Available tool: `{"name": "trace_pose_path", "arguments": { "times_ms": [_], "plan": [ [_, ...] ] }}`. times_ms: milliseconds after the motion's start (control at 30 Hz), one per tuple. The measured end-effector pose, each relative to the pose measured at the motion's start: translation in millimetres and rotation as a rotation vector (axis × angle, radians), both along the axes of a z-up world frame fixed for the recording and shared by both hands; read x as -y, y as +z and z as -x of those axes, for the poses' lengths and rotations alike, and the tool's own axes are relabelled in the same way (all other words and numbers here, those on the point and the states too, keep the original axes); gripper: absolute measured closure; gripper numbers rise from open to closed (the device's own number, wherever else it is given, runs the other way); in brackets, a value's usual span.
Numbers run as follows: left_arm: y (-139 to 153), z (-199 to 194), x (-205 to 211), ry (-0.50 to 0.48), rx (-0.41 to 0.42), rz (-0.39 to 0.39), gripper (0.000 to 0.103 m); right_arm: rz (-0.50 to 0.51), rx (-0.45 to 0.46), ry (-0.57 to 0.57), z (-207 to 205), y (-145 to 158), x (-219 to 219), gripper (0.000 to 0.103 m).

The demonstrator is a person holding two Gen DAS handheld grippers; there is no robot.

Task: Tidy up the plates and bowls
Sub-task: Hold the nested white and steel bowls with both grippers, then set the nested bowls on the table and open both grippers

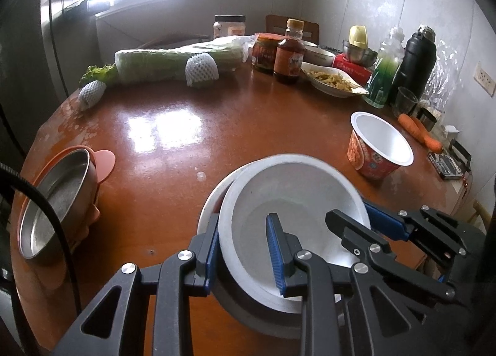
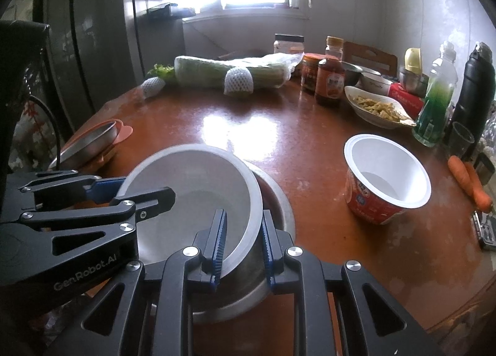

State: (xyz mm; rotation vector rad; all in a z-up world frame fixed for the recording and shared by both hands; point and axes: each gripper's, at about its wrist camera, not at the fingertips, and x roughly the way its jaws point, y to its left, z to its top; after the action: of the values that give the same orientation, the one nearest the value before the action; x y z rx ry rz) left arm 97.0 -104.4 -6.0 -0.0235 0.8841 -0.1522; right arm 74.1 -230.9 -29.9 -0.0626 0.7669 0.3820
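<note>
At six o'clock in the left wrist view, the left gripper (image 1: 245, 257) pinches the near-left rim of the white bowl (image 1: 294, 198), which sits tilted in a metal bowl (image 1: 248, 312). In the right wrist view, the right gripper (image 2: 243, 247) clamps both bowls' right rims at six o'clock; cup (image 2: 387, 176) at three o'clock.

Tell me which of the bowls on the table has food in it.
The white oval dish at the far side, beside the brown sauce bottle, holding yellowish food. The white bowl in both claws and the red-sided paper bowl are empty.
</note>
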Motion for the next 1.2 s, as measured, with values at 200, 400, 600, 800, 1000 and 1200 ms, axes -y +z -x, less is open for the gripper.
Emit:
{"name": "trace_pose_path", "arguments": {
  "times_ms": [200,400,600,800,1000,1200],
  "plan": [
    [3,1,-4,0.004,0.007,0.025,0.074,-0.004,-0.003,-0.008,0,0,3,0.080],
    [7,2,-6,0.013,0.024,0.018,0.074,-0.014,-0.001,-0.019,-1,2,7,0.076],
    [9,3,-8,0.029,0.031,0.024,0.074,-0.018,0.010,-0.022,0,6,9,0.071],
    [17,7,-9,0.030,0.060,0.028,0.073,-0.038,0.024,-0.044,1,13,16,0.068],
    [26,13,-8,0.034,0.084,0.025,0.070,-0.071,0.053,-0.061,7,26,25,0.059],
    [38,19,-2,0.041,0.110,0.015,0.068,-0.085,0.080,-0.075,13,39,33,0.056]
  ]
}}
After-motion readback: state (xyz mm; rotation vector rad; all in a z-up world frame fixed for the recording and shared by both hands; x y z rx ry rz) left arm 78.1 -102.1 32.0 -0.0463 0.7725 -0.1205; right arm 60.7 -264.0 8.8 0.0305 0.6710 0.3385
